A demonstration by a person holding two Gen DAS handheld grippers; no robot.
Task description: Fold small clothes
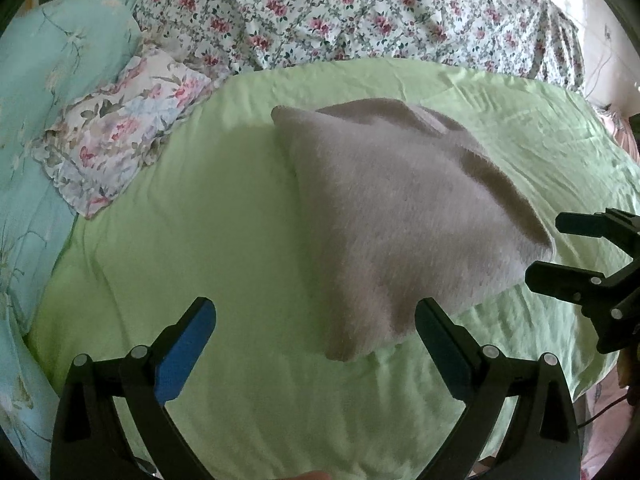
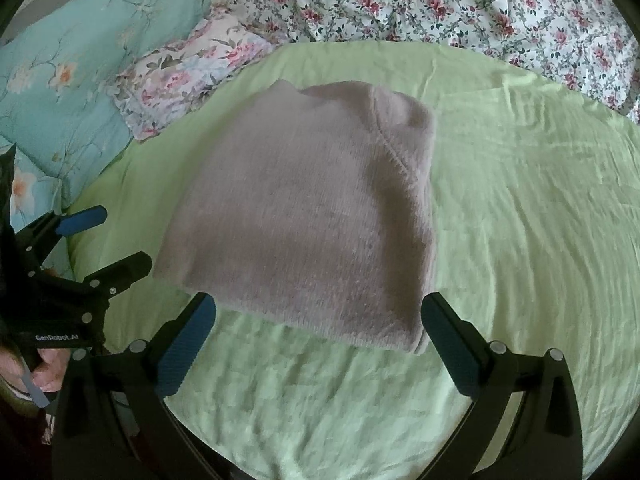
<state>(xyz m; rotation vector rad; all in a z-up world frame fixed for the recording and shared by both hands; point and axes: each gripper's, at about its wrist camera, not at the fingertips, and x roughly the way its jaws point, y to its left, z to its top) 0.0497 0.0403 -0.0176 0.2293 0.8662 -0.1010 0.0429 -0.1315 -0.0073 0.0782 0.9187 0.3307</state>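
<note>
A pale pinkish-grey knitted garment [image 1: 400, 216] lies folded into a compact rectangle on the light green sheet [image 1: 224, 240]; it also shows in the right wrist view [image 2: 312, 216]. My left gripper [image 1: 316, 320] is open and empty, hovering just short of the garment's near corner. My right gripper [image 2: 320, 316] is open and empty, at the garment's near edge without touching it. The right gripper shows at the right edge of the left wrist view [image 1: 548, 248], open. The left gripper shows at the left of the right wrist view [image 2: 124, 240], open.
A floral quilt [image 1: 340, 8] is bunched along the back of the bed. A teal flowered blanket [image 1: 48, 80] and a small floral pillow [image 1: 120, 132] lie at the left. The green sheet [image 2: 520, 200] spreads to the right of the garment.
</note>
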